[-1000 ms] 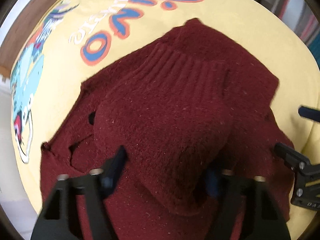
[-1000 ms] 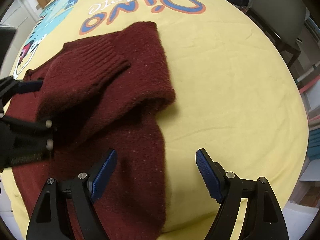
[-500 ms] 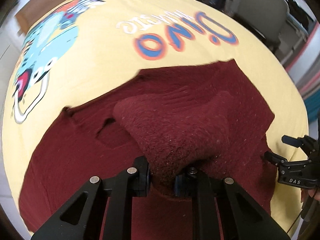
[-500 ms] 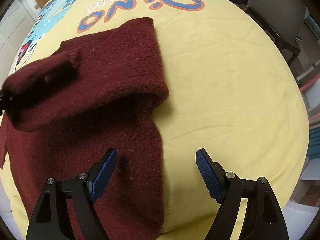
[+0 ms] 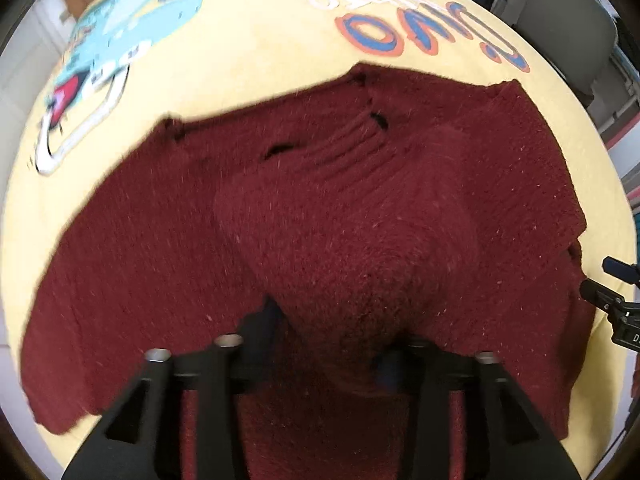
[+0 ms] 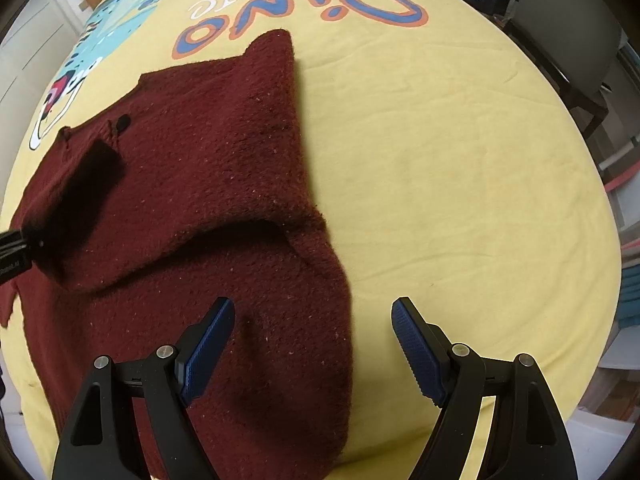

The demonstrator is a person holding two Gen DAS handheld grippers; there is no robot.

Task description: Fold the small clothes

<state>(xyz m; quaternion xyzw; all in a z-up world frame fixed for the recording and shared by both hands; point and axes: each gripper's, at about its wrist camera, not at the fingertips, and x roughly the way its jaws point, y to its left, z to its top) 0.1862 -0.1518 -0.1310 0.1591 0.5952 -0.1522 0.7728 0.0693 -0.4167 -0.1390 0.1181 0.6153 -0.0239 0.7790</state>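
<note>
A dark red knitted sweater [image 5: 320, 208] lies on the yellow cloth, collar towards the far side. One sleeve is drawn across its body to the left. That sleeve's end bulges up between the jaws of my left gripper [image 5: 328, 340]. The jaws are opening and stand apart around the bunched knit. The right wrist view shows the sweater [image 6: 208, 152] with its right side folded in, and the left gripper [image 6: 12, 248] at the left edge under the lifted sleeve. My right gripper [image 6: 312, 320] hovers open above the sweater's lower right edge, with nothing between its blue pads [image 6: 208, 340].
A yellow cloth [image 6: 440, 160] with a "Dino" print and a blue dinosaur covers the whole work surface. A grey chair [image 6: 568, 28] stands beyond its far right corner. Bare cloth stretches to the right of the sweater. The right gripper's tip [image 5: 616, 304] shows at the left wrist view's right edge.
The left gripper closed on the sleeve, carried it left across the sweater's body, and now its jaws stand apart again. The right gripper has not moved.
</note>
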